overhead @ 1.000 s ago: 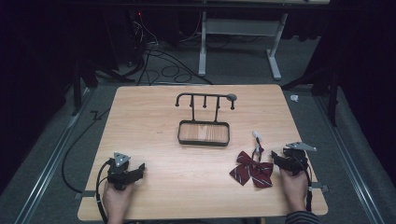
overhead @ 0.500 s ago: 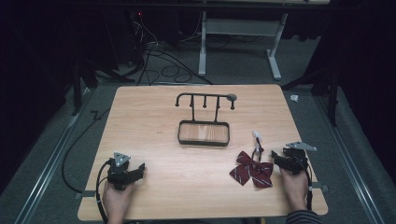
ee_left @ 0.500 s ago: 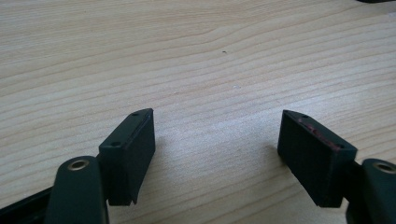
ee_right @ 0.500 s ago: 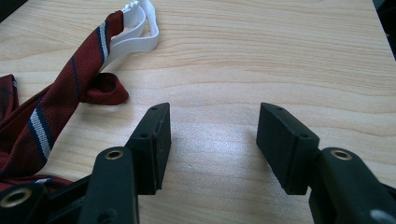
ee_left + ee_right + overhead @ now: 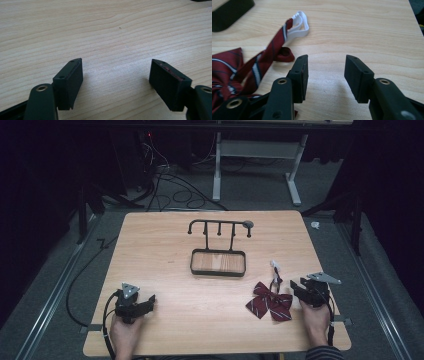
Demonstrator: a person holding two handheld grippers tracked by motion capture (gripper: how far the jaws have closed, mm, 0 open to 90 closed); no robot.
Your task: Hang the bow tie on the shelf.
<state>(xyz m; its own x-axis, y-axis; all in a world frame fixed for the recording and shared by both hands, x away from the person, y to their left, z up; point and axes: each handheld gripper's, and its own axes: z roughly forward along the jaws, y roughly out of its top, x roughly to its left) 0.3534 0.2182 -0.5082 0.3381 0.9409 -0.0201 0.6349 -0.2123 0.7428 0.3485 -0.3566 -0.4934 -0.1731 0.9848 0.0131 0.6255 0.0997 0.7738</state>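
Light wooden bench (image 5: 165, 245), dark room: both grippers, left gripper (image 5: 148, 302) and right gripper (image 5: 296, 289), rest open and empty; dark-red striped bow tie (image 5: 269, 300) lies lower right beside the right gripper, ungrasped, so grasping it looks next.

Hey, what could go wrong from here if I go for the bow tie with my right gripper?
1. The bow tie is soft, loose fabric lying flat; the open right gripper may pinch one layer and drag it.
2. Its strap, ending in a white clip, trails toward the rack; lifted, it might swing and snag there.
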